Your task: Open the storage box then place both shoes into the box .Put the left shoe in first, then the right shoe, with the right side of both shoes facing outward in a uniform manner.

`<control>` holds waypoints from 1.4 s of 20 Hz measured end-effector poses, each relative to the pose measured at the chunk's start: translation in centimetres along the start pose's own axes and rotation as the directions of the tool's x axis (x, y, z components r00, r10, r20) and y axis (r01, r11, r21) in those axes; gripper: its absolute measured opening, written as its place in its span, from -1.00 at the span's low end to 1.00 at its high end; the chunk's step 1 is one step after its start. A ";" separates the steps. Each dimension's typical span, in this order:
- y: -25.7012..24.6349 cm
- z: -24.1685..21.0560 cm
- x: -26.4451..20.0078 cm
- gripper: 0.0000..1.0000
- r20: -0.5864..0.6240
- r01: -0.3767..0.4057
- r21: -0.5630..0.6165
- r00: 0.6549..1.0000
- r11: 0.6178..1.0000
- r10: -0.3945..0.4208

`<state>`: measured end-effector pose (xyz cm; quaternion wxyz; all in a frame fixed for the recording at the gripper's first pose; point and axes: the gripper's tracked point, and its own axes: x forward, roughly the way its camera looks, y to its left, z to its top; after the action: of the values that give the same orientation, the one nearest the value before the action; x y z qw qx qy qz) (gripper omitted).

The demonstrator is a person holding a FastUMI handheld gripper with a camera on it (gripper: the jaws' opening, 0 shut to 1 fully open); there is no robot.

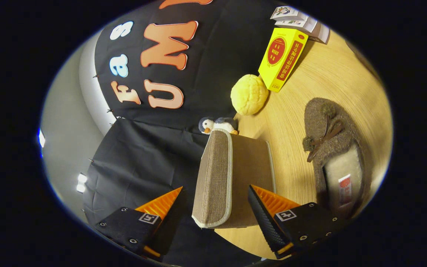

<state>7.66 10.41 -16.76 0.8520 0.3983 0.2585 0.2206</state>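
At lower centre, the storage box point(232, 178) lid edge is seen between the spread, untouching fingers of the gripper point(215, 205).

Black gripper point(213, 205) mounts, silver screws, square coded tags, ribbed wedge jaws

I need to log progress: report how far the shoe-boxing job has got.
Done: nothing visibly finished; I cannot tell whether the storage box is open. In hand: the gripper is open, its fingers straddling the box's edge without pressing it. Left: a brown shoe lies on the table beside the box; no shoe is seen inside it.
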 end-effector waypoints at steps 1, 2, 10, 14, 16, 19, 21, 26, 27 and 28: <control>-0.1 0.1 0.0 0.95 0.002 0.007 -0.006 1.000 1.000 -0.007; -0.2 -0.2 0.4 0.95 -0.008 0.003 0.005 1.000 1.000 -0.003; -0.9 -3.2 3.8 0.95 -0.050 -0.058 0.150 0.997 0.987 0.066; -0.4 -2.9 4.7 0.95 -0.044 -0.111 0.190 0.992 0.976 0.121; -0.2 -2.8 5.3 0.95 -0.049 -0.125 0.202 0.989 0.971 0.137; 0.1 -3.9 5.7 0.94 -0.091 -0.132 0.223 0.984 0.966 0.155; 0.3 -4.2 5.8 0.93 -0.104 -0.142 0.229 0.980 0.963 0.169; 0.2 -3.2 5.5 0.53 -0.073 -0.158 0.258 0.981 0.953 0.182; 0.5 -3.2 5.3 0.36 -0.074 -0.166 0.273 0.978 0.947 0.193; 0.7 -3.1 5.2 0.18 -0.066 -0.178 0.284 0.977 0.942 0.204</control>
<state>9.62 15.53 -19.28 0.7493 0.5258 0.2870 0.2824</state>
